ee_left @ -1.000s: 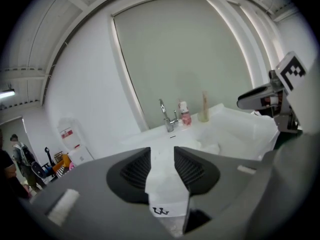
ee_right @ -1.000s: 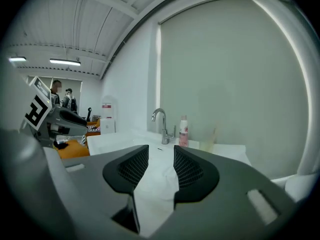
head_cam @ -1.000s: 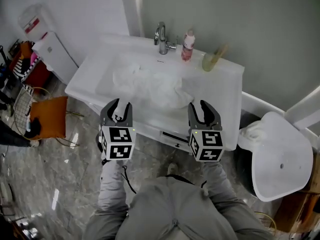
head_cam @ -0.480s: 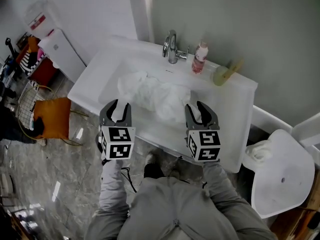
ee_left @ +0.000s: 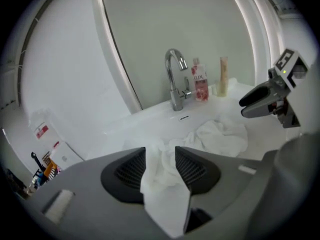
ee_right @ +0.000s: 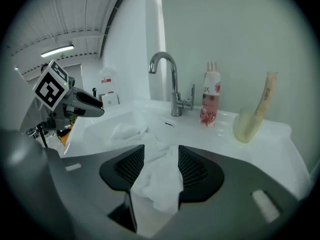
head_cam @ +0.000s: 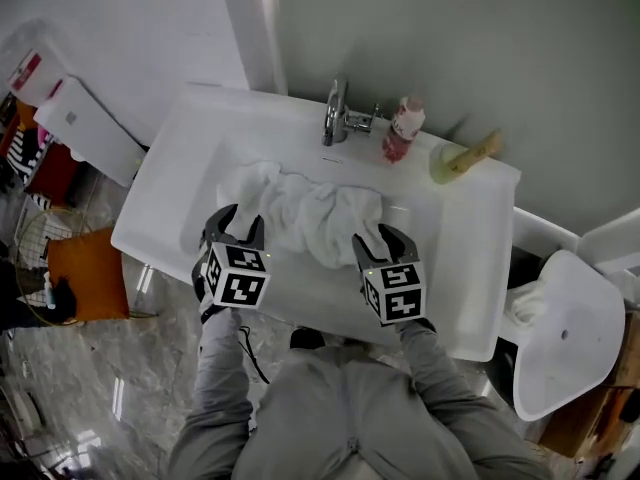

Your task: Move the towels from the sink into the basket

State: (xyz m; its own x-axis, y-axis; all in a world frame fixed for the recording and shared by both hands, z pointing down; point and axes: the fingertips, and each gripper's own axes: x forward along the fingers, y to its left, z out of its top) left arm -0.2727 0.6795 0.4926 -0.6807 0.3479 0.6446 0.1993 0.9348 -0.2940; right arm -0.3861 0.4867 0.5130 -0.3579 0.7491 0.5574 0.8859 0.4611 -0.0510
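White ceramic fills most of the scene: a wide sink (head_cam: 470, 268) set against a pale grey-green wall. To its right, low down, stands a white rounded container (head_cam: 570, 338). I cannot tell whether that is the basket.

In the basin lies a crumpled heap of white towels (head_cam: 310, 218), spread from the left side toward the middle.

I hold both grippers over the near edge of the basin, pointing down and away from me. My left gripper (head_cam: 240, 226) is at the heap's left end. Its jaws have just been opening and stand apart, and its own view shows a fold of towel in the gap, not pinched. My right gripper (head_cam: 380, 243) is at the heap's right end. Its jaws have just been opening too and stand wide apart — white cloth shows between them, unclamped.

At the back rim, a chrome faucet (head_cam: 337, 116) stands in the middle. Just right of it is a pink-and-white bottle (head_cam: 402, 130), then a pale green cup (head_cam: 445, 163).
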